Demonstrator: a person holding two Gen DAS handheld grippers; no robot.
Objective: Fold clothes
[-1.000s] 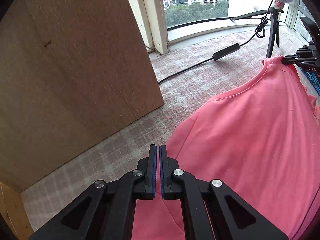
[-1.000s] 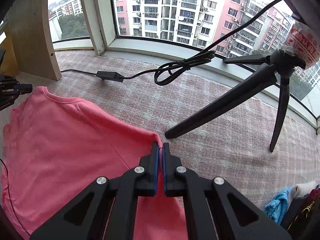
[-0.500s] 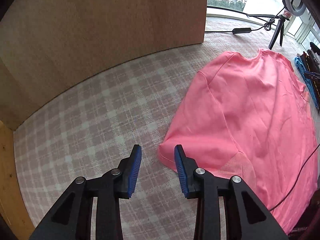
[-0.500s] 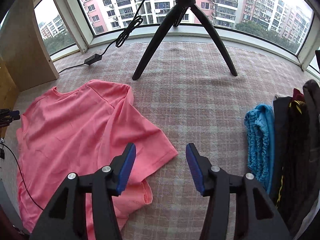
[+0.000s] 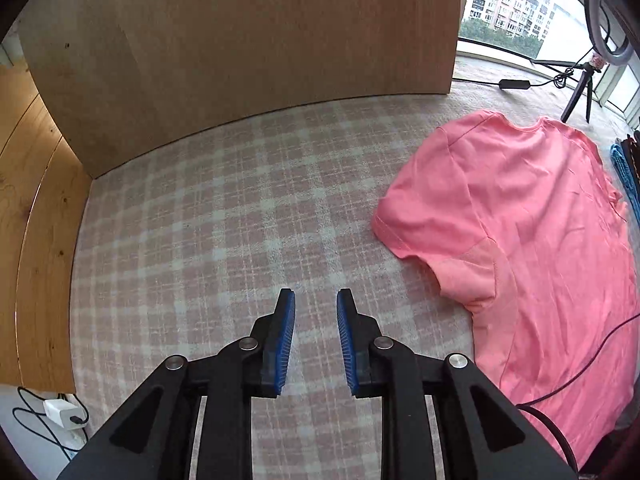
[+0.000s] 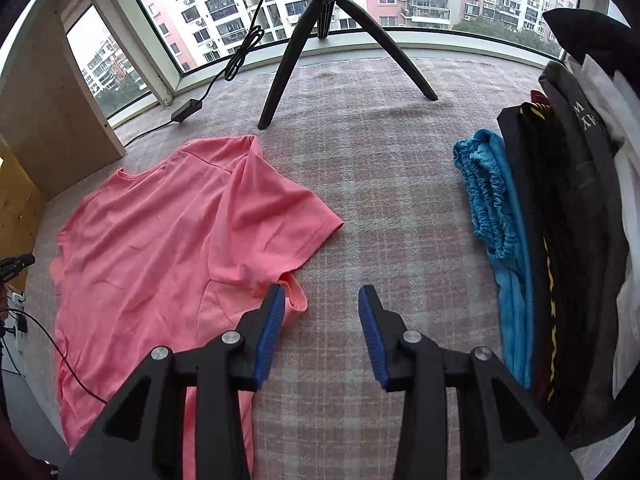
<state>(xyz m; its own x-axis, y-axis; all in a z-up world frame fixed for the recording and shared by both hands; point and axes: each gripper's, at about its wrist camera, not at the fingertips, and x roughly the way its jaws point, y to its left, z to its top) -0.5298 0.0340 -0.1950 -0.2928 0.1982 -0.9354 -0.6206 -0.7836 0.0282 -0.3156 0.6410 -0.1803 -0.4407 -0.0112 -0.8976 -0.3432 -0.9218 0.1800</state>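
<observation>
Both grippers, left gripper (image 5: 316, 300) and right gripper (image 6: 322, 296), hold their fingers wide, empty. Pink shirt (image 6: 160, 248) lies at ten o'clock; tripod (image 6: 332, 36) at twelve, stacked clothes (image 6: 560, 220) at three.

Pink shirt (image 6: 168, 240), pink-grey plaid rug (image 5: 224, 216), possibly striped blue cloth (image 6: 492, 216).

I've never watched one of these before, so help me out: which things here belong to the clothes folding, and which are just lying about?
Part of the job:
pink shirt, spread flat on the checked cloth
left gripper, open, empty
right gripper, open, empty
clothes pile, probably waiting to be folded

Just lying about:
tripod
cable
wooden board
charger
</observation>
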